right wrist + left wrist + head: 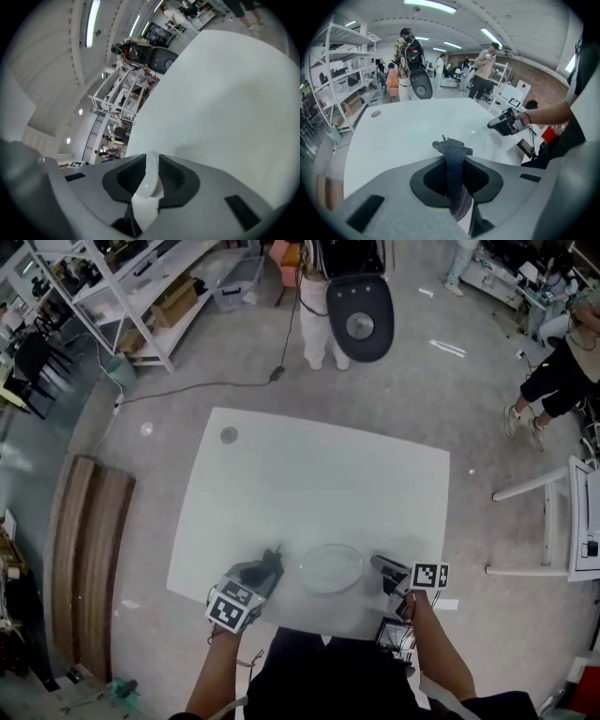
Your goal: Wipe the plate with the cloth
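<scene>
Plate (330,568) of clear glass is seen lying on the white desk (309,474), close to the front edge, between the two tools. The left hand-held gripper (270,563) is pressed together on the dark cloth (452,154), and only a short tuft of it stands out past the jaws. The right hand-held gripper (377,564) is just beside the right rim of the plate, and its jaws are pinched on a thin pale piece (149,176) which cannot be identified. It cannot be told whether the plate is touched by it. Several risks are judged from this. If the plate is not steadied, it may be pushed by the wiping stroke toward the near edge of the desk and be dropped. Because so little cloth is exposed, the glass may be met by the hard jaws instead of the fabric, and a scratch or a sudden slide may be caused. The cloth may also be dragged out of the grip if it is pressed too flat. As the glass is nearly invisible on the white surface, its rim may be misjudged and struck.
</scene>
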